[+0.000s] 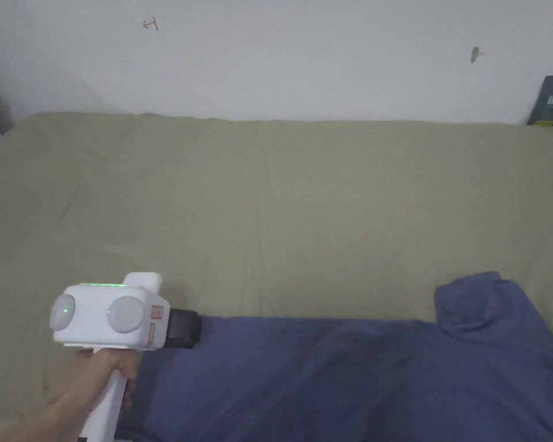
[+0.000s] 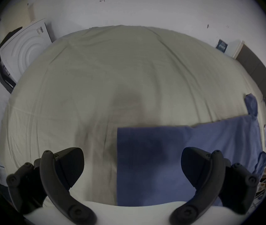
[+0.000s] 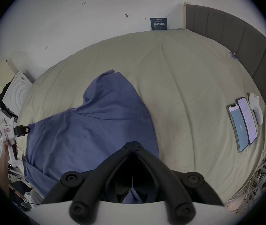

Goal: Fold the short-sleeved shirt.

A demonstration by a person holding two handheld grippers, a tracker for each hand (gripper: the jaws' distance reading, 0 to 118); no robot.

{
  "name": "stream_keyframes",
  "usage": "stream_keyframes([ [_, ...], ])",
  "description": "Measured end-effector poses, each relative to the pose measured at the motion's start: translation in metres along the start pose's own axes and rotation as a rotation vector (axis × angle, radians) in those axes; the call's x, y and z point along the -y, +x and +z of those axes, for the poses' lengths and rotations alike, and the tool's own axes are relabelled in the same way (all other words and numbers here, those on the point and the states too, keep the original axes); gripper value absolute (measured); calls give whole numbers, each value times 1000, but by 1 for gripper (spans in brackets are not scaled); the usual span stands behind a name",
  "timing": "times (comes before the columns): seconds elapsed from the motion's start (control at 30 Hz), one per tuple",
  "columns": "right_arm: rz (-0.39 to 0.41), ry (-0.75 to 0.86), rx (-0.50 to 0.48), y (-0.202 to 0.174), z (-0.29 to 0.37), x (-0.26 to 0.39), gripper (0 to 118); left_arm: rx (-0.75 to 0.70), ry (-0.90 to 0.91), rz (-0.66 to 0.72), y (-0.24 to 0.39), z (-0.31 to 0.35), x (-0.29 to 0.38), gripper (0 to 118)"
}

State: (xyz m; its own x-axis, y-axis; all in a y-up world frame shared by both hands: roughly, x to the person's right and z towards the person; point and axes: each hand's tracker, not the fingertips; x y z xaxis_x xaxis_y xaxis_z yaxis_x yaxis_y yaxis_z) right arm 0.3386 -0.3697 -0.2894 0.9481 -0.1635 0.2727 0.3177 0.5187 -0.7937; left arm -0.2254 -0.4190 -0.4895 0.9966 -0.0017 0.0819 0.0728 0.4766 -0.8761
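Two smartphones (image 3: 241,124) and a white controller (image 3: 255,110) lie on the olive-green bed sheet (image 1: 281,195), well apart from the blue short-sleeved cotton shirt (image 1: 356,380) spread along the bed's near edge. The left tongs (image 2: 132,166) gape wide at its corner. The right tongs (image 3: 133,145) are pinched together over the shirt; a grip on it I cannot tell.

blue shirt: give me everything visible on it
The blue short-sleeved shirt, soft matte fabric, lies spread across the near part of the khaki bedsheet, mildly wrinkled. One sleeve sticks out toward the wall; its left edge looks straight. The left gripper has its jaws open over that edge, gripping nothing. The right gripper has its jaws closed; a bit of blue cloth shows between their bases, though a real pinch can't be confirmed.
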Motion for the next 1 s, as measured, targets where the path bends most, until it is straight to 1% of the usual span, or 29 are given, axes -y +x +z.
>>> stream_keyframes([
  [0.13,12,-14,15,7,-8,1,0,3,-50,-11,6,-12,0,117],
  [0.17,9,-12,21,9,-9,2,0,6,-48,-8,6,-10,1,110],
  [0.2,4,-17,18,11,-9,1,0,2,-42,6,6,-4,0,94],
  [0.23,-1,-26,10,13,-10,1,0,4,-37,15,3,-1,-1,72],
  [0.27,-2,-32,7,14,-11,2,0,8,-16,12,3,7,-2,18],
  [0.3,3,-35,5,13,-12,2,0,25,22,-10,3,14,-2,1],
  [0.4,20,-39,22,13,-14,0,1,27,8,-24,11,22,-3,1],
  [0.47,24,-34,23,13,-15,-4,1,20,21,-49,19,25,-2,1],
  [0.53,22,-29,37,15,-17,-10,1,24,25,-43,19,27,-3,1],
  [0.67,69,-29,70,20,-29,-26,1,15,16,-54,26,26,-2,1],
  [0.7,80,-26,70,24,-35,-31,5,18,13,-56,29,25,-1,1],
  [0.73,87,-25,72,25,-38,-35,14,16,12,-57,31,24,-1,1],
  [0.77,93,-23,62,27,-42,-40,45,16,11,-57,27,22,-1,1],
  [0.8,100,-27,48,29,-47,-44,81,21,7,-51,27,20,-1,1],
  [0.83,105,-42,35,29,-56,-49,110,26,4,-43,28,19,0,2],
  [0.87,120,-88,24,29,-65,-52,118,26,1,-42,30,18,0,1],
  [0.93,132,-103,39,29,-78,-58,118,29,-4,-42,26,14,1,1],
  [1.0,170,-129,64,23,-94,-63,118,27,-5,-46,29,13,0,1],
])
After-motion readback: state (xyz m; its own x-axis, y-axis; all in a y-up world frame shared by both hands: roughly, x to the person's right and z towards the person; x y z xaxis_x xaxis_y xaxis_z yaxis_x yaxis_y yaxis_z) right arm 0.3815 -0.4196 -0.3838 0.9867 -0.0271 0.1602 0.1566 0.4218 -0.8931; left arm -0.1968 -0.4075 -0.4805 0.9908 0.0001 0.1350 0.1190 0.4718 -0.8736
